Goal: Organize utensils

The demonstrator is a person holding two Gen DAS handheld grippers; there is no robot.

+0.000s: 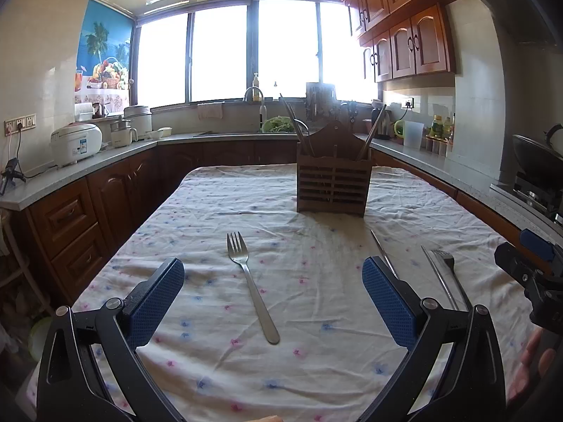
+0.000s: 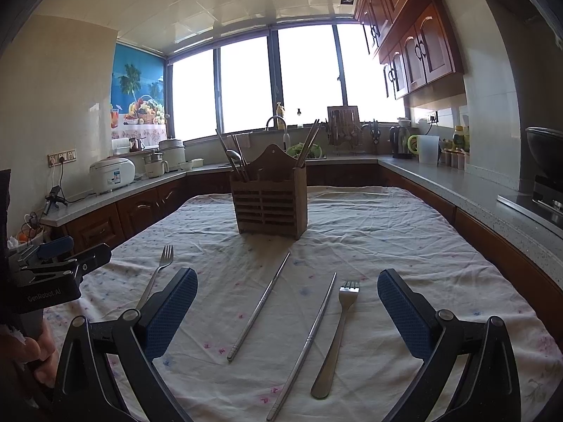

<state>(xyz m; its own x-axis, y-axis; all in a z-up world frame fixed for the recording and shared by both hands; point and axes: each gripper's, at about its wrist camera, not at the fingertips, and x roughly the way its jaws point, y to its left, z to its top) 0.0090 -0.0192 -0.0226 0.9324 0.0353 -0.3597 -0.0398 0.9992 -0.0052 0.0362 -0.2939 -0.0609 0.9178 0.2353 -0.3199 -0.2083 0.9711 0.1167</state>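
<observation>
Left wrist view: a wooden utensil holder [image 1: 332, 179] stands upright toward the far end of the cloth-covered counter [image 1: 197, 218], with chopsticks and other handles leaning out of its compartments. Behind it lie the sink faucet [image 1: 254, 93], a white rice cooker [image 1: 75, 143] at left and a wok [image 1: 536, 160] at right. The left gripper [image 1: 272, 297] hovers low over the cloth, level and pointing at the holder, its blue-padded jaws spread wide and holding nothing. A fork [image 1: 250, 283] lies flat between the jaws, tines away, just left of centre; nothing blocks it. A metal chopstick [image 1: 383, 251] is partly hidden behind the right finger, and a second chopstick with another fork lies further right. The right gripper [image 1: 527, 274] shows at the right edge.

Right wrist view: the holder [image 2: 269, 204] stands straight ahead, well apart from the gripper. The right gripper [image 2: 286, 307] is likewise level and low, jaws wide apart and empty. Between them lie two metal chopsticks [image 2: 260, 304], [image 2: 304, 351] angled toward the holder, and a fork [image 2: 337, 334] just beside the nearer chopstick. The other fork [image 2: 156, 274] lies partly behind the left finger. The left gripper [image 2: 56, 267] sits at the left edge, a hand below it.
</observation>
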